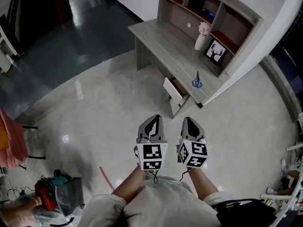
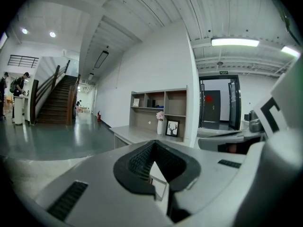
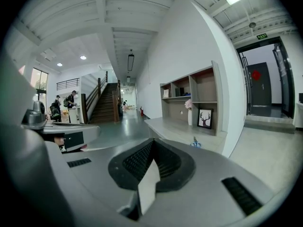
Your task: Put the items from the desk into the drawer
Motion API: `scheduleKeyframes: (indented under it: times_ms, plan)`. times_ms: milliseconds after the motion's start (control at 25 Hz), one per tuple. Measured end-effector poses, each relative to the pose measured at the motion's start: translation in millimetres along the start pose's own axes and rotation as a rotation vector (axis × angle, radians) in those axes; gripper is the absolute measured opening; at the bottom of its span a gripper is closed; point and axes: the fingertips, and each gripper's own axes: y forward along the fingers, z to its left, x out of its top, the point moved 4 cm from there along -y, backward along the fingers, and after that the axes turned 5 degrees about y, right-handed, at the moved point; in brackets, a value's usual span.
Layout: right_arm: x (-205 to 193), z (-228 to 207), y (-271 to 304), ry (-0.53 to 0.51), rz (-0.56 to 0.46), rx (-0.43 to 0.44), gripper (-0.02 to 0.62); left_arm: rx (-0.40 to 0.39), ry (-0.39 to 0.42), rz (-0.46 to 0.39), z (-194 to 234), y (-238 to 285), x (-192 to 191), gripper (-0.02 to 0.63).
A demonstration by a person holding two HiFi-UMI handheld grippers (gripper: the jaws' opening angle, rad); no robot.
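Observation:
The grey desk (image 1: 161, 41) with a shelf unit stands across the floor, well ahead of me. Blue-handled scissors (image 1: 197, 82) lie near its right end, small in the right gripper view as scissors (image 3: 195, 144). A white vase of pink flowers (image 1: 202, 39) and a framed deer picture (image 1: 215, 51) stand by the shelves. Below the desktop a white-fronted drawer (image 1: 174, 91) is pulled out. My left gripper (image 1: 153, 119) and right gripper (image 1: 188, 121) are held side by side close to my body, both shut and holding nothing, far from the desk.
Pale glossy floor lies between me and the desk. Bags and a red item (image 1: 52, 188) sit at the lower left beside a pink stick (image 1: 106, 178). A white wall (image 1: 265, 37) runs to the right of the desk. Stairs (image 2: 54, 100) and people (image 2: 19, 86) are far off.

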Motion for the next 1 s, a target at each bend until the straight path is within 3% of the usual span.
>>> scheduleKeyframes:
  times_ms: [600,1000]
  plan:
    - [-7,-26,37,0.032,0.036,-0.032,-0.002,-0.018,0.006,0.039,6,49,-8,-0.003]
    - [8,-32,92,0.048,0.022,-0.084,-0.002,-0.061,0.013,0.029,36,113,2,-0.003]
